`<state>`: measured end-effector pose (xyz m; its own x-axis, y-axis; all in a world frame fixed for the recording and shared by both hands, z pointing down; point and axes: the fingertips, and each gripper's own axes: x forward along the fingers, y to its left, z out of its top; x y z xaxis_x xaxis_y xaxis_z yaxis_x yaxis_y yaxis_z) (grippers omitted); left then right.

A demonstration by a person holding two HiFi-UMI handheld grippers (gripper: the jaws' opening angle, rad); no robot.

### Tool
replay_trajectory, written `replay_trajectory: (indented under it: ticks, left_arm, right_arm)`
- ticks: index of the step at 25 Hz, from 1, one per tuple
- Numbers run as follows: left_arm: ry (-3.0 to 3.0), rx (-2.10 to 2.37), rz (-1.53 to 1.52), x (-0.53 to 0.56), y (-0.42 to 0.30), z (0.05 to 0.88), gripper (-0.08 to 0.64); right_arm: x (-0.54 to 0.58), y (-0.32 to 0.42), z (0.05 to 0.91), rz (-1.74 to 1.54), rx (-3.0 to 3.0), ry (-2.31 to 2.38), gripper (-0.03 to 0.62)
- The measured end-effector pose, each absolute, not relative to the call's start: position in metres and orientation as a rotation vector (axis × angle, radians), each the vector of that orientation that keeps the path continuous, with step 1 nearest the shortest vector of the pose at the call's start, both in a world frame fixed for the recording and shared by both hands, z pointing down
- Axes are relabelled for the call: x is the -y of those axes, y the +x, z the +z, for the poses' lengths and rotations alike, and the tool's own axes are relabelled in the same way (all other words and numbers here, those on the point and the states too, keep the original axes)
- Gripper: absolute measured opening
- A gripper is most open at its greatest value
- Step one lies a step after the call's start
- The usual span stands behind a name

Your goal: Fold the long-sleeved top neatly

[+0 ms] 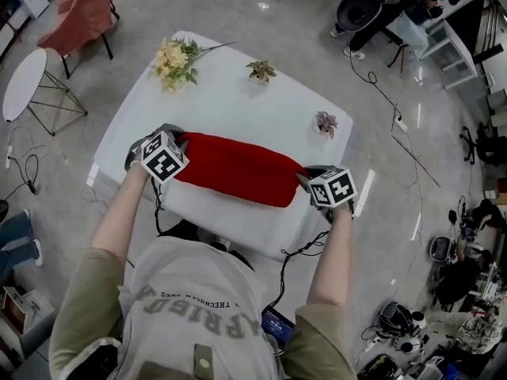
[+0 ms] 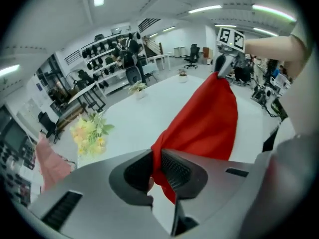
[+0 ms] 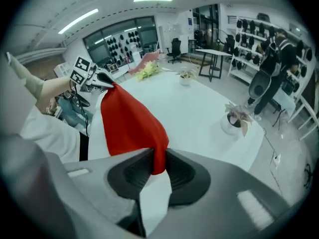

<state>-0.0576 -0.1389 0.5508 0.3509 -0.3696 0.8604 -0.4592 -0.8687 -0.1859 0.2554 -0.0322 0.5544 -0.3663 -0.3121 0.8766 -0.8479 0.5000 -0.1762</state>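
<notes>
Two tools, left tool (image 1: 177, 150) and right tool (image 1: 306, 182), clamping red top (image 1: 234, 169) stretched between them

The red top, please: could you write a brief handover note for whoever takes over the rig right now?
Left hand-held gripper: shut on the top's left end.
Right hand-held gripper: shut on its right end.
Top: stretched between them as a narrow band over the table's near half.
Done: both ends gripped, top held taut.
Left: lay it down and finish folding; folds so far cannot be told.

Glossy grey floor (image 1: 301, 10), ceiling strip lights (image 3: 153, 0)
</notes>
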Motion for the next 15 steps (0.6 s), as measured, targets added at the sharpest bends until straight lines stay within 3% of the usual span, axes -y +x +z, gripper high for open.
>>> replay_trajectory:
  ticks: [6,7,10,15]
  left_arm:
    - [2.235,0.960,1.310,0.177,-0.065,0.587,0.133]
    - [2.227,0.984,1.274,0.184,-0.068,0.586,0.157]
    - [2.218,1.068,1.160,0.201,-0.085,0.576,0.202]
    - [2.398,1.016,1.065,0.183,-0.090,0.526,0.202]
  right_arm:
    - [0.077,0.267,0.576,1.018,1.883,1.219,0.091]
    - [0.079,0.272,0.577,0.993,1.874,1.254,0.109]
    - [0.083,0.277,0.568,0.905,1.898,1.301,0.286]
    - [0.076,0.254,0.515,0.665,2.059,1.274,0.296]
